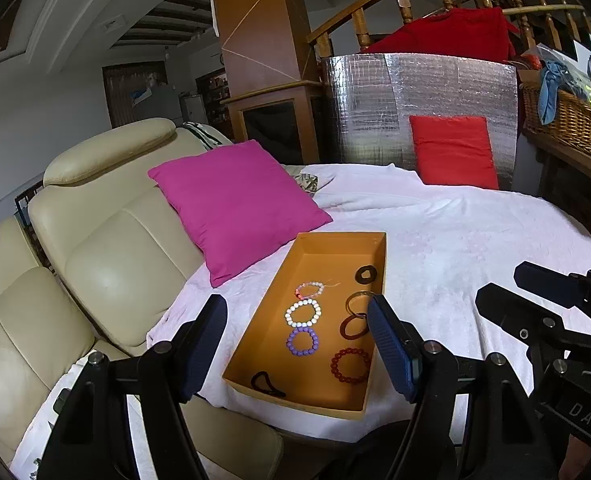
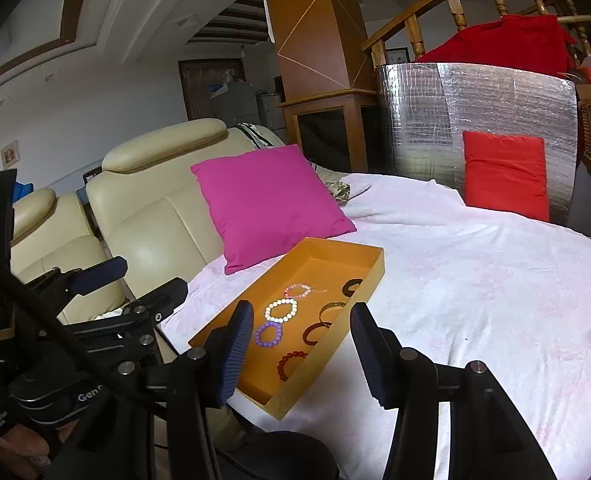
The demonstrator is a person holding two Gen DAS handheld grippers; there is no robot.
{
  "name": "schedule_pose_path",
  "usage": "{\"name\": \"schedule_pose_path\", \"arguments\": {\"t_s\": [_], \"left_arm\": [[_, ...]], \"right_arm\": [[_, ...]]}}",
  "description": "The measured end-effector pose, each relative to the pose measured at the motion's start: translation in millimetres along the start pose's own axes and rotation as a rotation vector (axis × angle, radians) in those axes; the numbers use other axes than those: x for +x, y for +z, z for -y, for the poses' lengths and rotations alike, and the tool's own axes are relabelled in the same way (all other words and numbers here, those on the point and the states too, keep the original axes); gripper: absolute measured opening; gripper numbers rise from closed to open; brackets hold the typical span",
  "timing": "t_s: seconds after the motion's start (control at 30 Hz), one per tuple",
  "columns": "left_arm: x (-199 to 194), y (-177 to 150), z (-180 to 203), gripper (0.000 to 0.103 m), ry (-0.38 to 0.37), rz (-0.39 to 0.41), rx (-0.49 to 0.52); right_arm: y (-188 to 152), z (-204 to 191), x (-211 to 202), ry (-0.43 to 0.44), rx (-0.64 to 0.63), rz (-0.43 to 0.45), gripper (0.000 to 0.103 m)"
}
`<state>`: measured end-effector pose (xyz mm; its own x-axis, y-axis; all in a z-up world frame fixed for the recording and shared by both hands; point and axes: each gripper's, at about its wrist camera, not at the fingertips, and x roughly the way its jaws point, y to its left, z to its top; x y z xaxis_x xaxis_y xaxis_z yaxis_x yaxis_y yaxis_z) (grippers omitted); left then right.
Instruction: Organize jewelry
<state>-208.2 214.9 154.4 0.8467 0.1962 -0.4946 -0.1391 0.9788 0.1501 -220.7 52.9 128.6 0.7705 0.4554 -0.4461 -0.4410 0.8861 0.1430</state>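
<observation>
An orange tray [image 1: 327, 248] lies on a white cloth [image 1: 455, 240]. Inside it, one column holds a pink bead bracelet [image 1: 309, 289], a white one [image 1: 302, 313] and a purple one [image 1: 302, 341]. Beside them lie a dark red bead bracelet [image 1: 350, 365], two bangles [image 1: 353, 326], a black ring [image 1: 365, 273] and a black hair tie [image 1: 266, 384]. My left gripper [image 1: 296, 304] hovers open before the tray's near end, empty. My right gripper [image 2: 302, 308] is open too, nothing between its fingers, near the tray's [image 2: 335, 246] right front corner.
A magenta pillow [image 1: 235, 200] leans on the cream leather sofa [image 1: 115, 248] just left of the tray. A red pillow [image 1: 453, 150] stands against a silver foil panel [image 1: 415, 92] at the back. A wicker basket [image 1: 559, 116] sits far right.
</observation>
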Motion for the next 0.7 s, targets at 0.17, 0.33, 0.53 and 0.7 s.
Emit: {"name": "schedule_pose_path", "arguments": {"t_s": [0.17, 0.33, 0.53, 0.7], "left_arm": [[0, -1, -5, 0.073, 0.000, 0.000, -0.010], [1, -2, -9, 0.073, -0.002, -0.001, -0.015], [2, -3, -13, 0.073, 0.000, -0.007, -0.022], [4, -3, -21, 0.073, -0.003, -0.009, -0.044]], "right_arm": [[1, -3, 2, 0.000, -0.006, -0.003, 0.055], [1, -7, 4, -0.003, -0.017, -0.007, 0.055], [3, -12, 8, -0.003, -0.027, -0.011, 0.055], [4, -18, 11, -0.010, -0.043, -0.015, 0.055]]}}
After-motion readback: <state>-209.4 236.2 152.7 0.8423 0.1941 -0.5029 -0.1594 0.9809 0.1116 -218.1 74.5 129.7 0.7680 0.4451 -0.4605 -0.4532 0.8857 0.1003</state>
